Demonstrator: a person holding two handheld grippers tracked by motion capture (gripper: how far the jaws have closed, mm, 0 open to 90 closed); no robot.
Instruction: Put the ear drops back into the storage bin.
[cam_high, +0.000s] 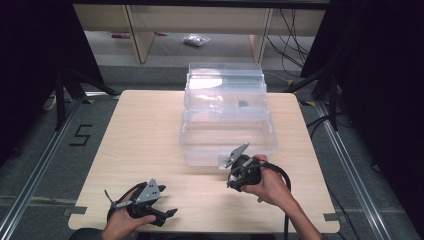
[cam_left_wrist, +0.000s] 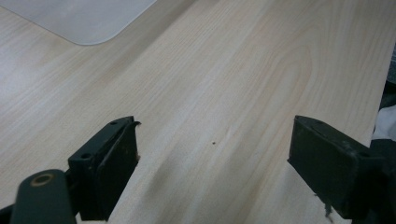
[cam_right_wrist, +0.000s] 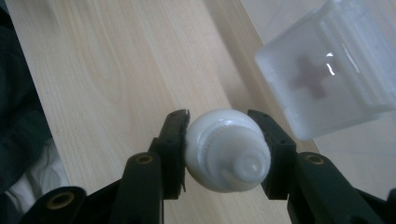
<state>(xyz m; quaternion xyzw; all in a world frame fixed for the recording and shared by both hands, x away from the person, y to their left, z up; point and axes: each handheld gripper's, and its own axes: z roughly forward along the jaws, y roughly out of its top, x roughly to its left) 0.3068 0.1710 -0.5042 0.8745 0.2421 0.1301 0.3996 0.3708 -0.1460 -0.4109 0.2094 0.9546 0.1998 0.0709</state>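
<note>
Wood table (cam_high: 150, 130) was mostly bare, with a clear box (cam_high: 227, 135) at 12 o'clock. Left gripper (cam_left_wrist: 212, 154) was held open and empty. A small white bottle (cam_right_wrist: 226, 149) was squeezed by the right gripper (cam_right_wrist: 223, 140) near the box's front wall; it seemed light, hard and slippery.

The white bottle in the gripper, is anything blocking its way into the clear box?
Nothing visible blocks it. The right gripper is shut on the white bottle, close to the near wall of the clear plastic box, whose top is open.
</note>
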